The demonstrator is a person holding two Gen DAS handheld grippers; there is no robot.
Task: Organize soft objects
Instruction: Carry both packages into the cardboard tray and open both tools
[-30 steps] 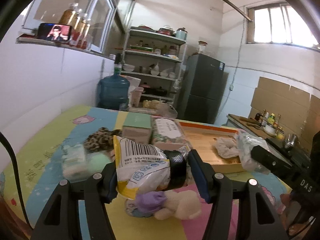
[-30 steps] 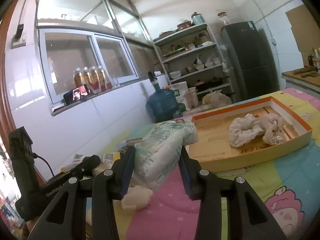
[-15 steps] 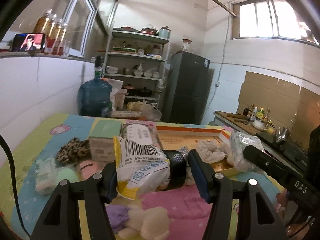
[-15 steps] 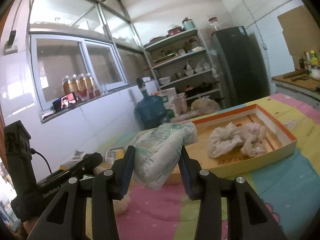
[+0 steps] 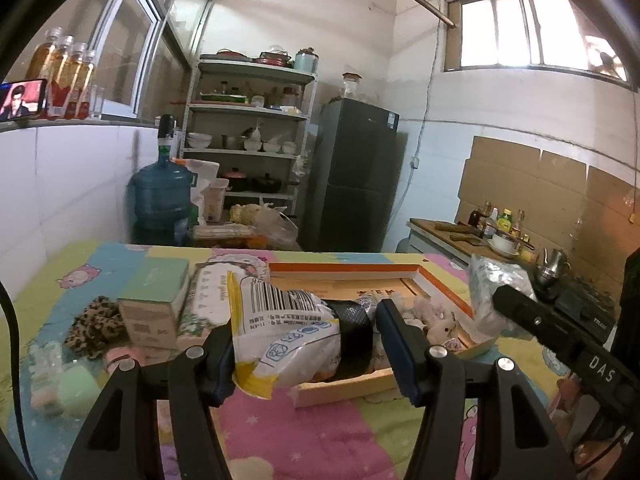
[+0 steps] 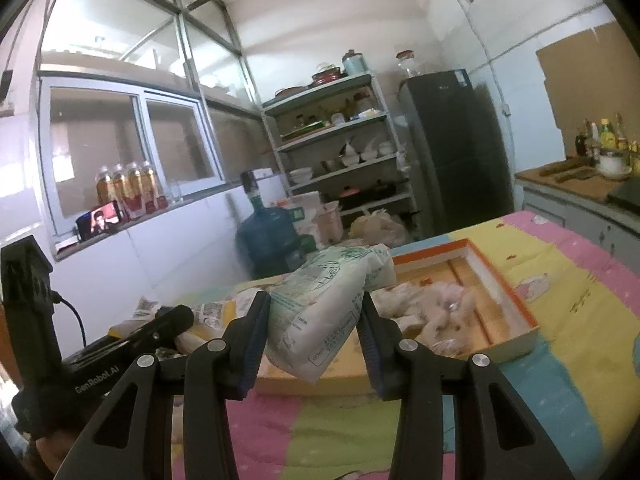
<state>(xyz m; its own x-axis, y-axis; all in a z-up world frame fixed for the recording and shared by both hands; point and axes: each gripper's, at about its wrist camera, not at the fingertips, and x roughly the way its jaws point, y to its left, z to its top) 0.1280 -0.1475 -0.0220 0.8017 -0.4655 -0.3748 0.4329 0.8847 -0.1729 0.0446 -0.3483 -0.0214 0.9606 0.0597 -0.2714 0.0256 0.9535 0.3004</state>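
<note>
The left tool (image 5: 306,350) is held level above the tabletop, its two blue-padded fingers (image 5: 398,354) pointing forward and closed against the sides of a crinkled packet. The right tool (image 6: 314,332) is raised likewise, its fingers (image 6: 370,344) pressed on a soft white bag, jaws partly apart around it.

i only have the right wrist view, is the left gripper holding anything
Observer: Yes, the left gripper is shut on a yellow-edged snack bag with a barcode.
Operator: whats left on the table beside it
Observer: A leopard-print scrunchie lies next to a green box, left of the bag.
Operator: is the bag over the tray yet
Observer: It hangs at the near edge of the orange-rimmed tray.
</note>
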